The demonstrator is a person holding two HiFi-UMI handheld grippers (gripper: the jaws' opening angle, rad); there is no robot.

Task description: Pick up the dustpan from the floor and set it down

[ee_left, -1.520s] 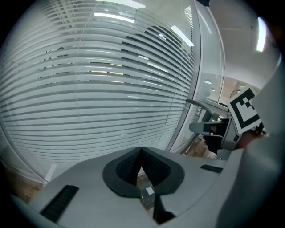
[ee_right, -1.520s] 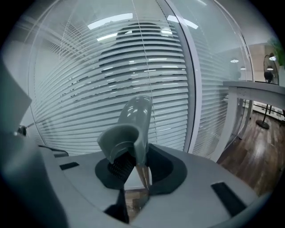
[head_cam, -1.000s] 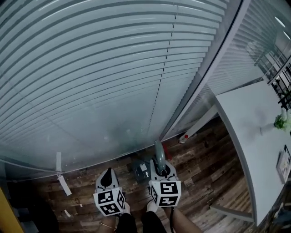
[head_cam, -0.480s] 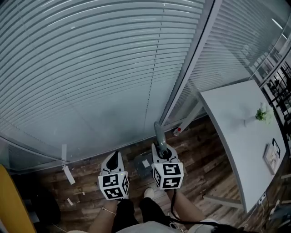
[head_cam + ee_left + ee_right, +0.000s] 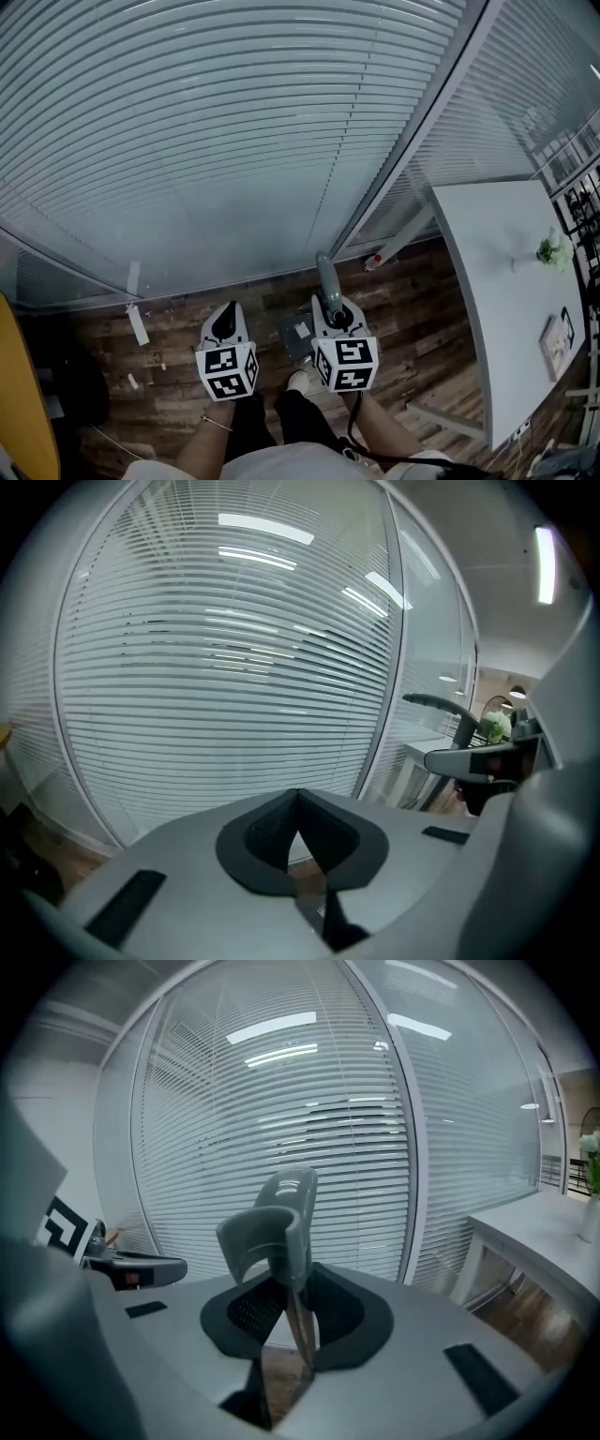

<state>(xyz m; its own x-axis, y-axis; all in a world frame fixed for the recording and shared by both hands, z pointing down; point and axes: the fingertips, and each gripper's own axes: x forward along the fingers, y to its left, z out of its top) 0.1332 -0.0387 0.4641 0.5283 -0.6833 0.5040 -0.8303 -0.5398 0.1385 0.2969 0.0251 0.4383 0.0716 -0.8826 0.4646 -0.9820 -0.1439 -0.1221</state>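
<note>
My right fingers grip the dustpan above the floor; left fingers closed, empty. Next: steady set-down.

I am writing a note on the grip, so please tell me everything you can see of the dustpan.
The dustpan is grey-green and looks like plastic. Its long handle stands almost upright, with a curved, clip-like piece and a hanging hole near the top. The right gripper is shut on the handle just below that piece. The darker pan hangs under the gripper, over the wooden floor; whether it touches the floor I cannot tell.
</note>
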